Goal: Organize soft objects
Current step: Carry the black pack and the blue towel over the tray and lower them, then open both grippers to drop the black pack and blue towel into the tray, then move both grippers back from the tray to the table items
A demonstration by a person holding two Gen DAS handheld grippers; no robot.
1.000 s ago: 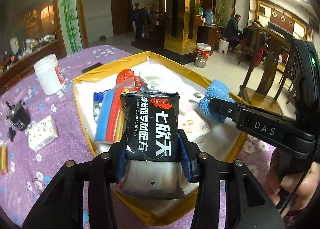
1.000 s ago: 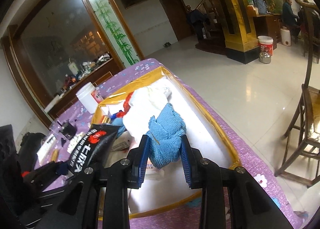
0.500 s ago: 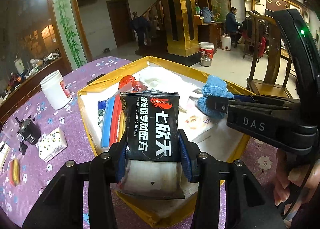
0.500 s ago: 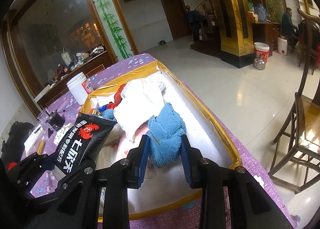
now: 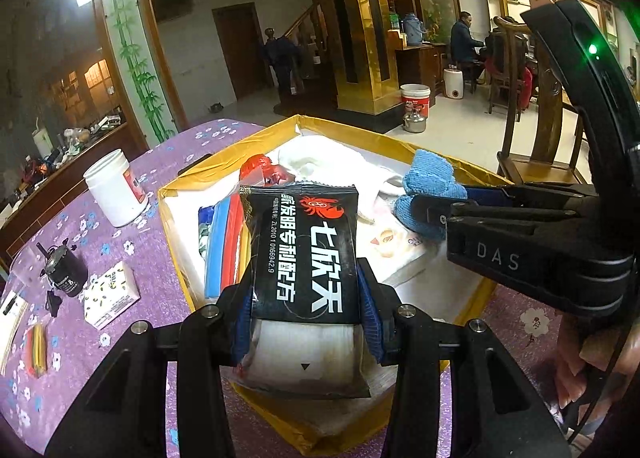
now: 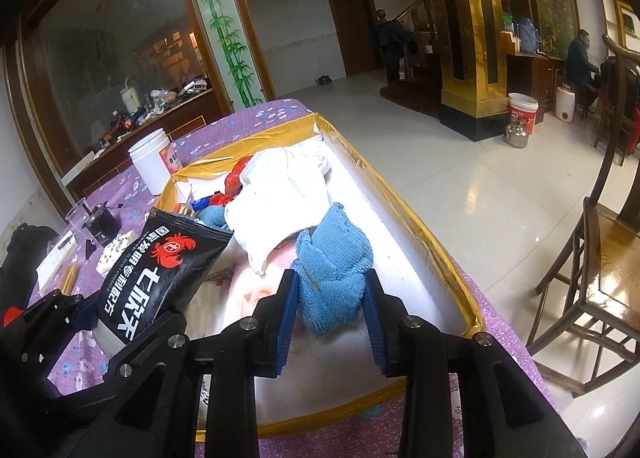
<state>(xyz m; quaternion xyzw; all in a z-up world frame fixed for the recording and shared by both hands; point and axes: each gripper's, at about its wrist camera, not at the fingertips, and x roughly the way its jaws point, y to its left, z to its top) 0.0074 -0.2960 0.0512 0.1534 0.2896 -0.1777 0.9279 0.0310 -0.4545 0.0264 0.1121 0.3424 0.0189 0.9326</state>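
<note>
My left gripper [image 5: 306, 290] is shut on a black snack packet [image 5: 304, 246] with white and red print, holding it upright over the near end of the gold-rimmed box [image 5: 344, 134]. My right gripper [image 6: 330, 298] has a blue knitted cloth [image 6: 336, 258] between its blue pads; its jaws are opening, but the pads still touch the cloth. It hangs above the white inside of the box [image 6: 400, 198]. A white cloth [image 6: 280, 186], red items and a blue-and-red packet [image 5: 222, 242] lie in the box. The packet [image 6: 160, 270] shows at left in the right wrist view.
On the purple flowered tablecloth, left of the box, stand a white jar [image 5: 114, 188], a small black pot [image 5: 66, 270] and a patterned tissue pack [image 5: 110, 294]. A wooden chair [image 6: 600, 258] stands right of the table. People sit and stand far back in the room.
Both grippers rolled slightly over the box while keeping their loads. The right pads have spread a little around the blue cloth.
</note>
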